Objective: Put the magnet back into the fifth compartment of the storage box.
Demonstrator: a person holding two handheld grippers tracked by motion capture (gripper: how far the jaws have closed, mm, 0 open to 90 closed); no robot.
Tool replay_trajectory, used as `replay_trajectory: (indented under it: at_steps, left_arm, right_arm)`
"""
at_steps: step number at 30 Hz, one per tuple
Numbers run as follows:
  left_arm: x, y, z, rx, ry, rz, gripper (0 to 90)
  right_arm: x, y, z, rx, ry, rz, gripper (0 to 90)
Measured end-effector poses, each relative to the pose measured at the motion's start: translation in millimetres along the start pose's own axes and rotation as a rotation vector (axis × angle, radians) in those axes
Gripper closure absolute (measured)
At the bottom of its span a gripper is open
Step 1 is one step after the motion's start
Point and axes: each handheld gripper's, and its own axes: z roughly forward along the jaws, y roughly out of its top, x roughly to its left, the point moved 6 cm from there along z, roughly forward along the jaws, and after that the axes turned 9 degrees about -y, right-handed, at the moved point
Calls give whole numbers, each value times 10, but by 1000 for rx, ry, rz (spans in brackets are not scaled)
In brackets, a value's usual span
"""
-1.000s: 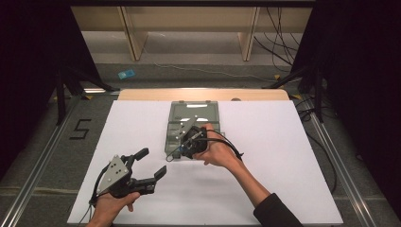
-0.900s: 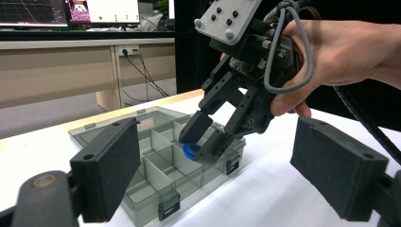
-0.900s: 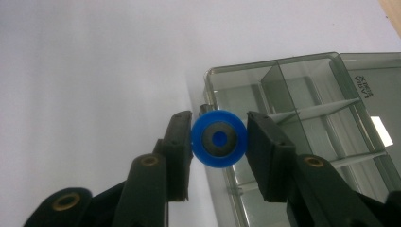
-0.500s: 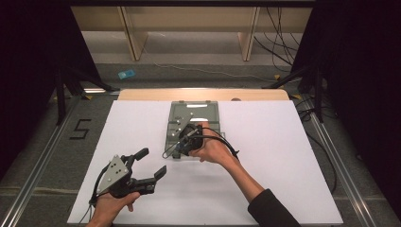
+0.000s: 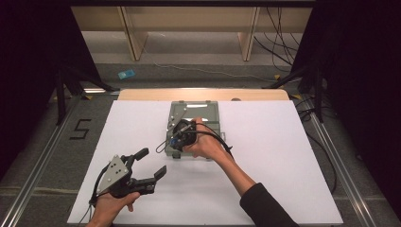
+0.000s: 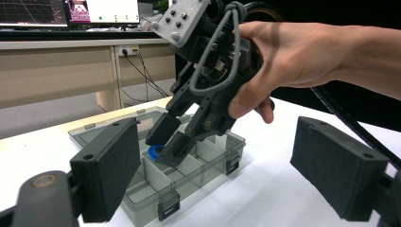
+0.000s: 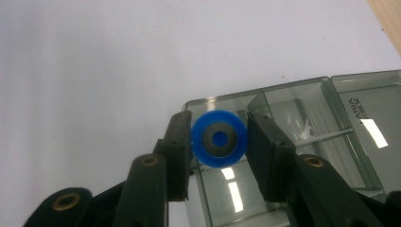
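A clear grey compartment box (image 5: 208,118) lies open in the middle of the white table. My right gripper (image 5: 172,143) tilts down over its near left corner, shut on a small blue wheel with a dark hub (image 7: 219,138). In the right gripper view the wheel sits squarely between the two pads, above a corner compartment of the box (image 7: 302,109). In the left gripper view the blue wheel (image 6: 154,152) hangs just over the dividers of the box (image 6: 208,156). My left gripper (image 5: 153,161) stands open near the front left, nothing between its pads (image 6: 108,165).
The white sheet (image 5: 283,151) covers the table, with a bare wooden strip (image 5: 142,94) at the far edge. Cables (image 5: 326,161) trail along the right side. The box lid (image 5: 194,109) lies flat behind the compartments.
My right gripper, with the blue wheel in it, has shifted a little left and away over the box. The left gripper has stayed put.
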Motion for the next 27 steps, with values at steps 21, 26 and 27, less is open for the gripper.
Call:
replay_trajectory:
  at_steps: [21,26,27]
  left_arm:
    - [-3,2,0,-1,-2,1,156]
    - [-1,6,7,-13,-9,1,156]
    - [-1,7,7,-13,-10,1,155]
  right_arm:
    - [-77,38,196,30,-2,23,625]
    - [-95,41,252,39,1,42,625]
    - [-101,42,256,42,2,43,625]
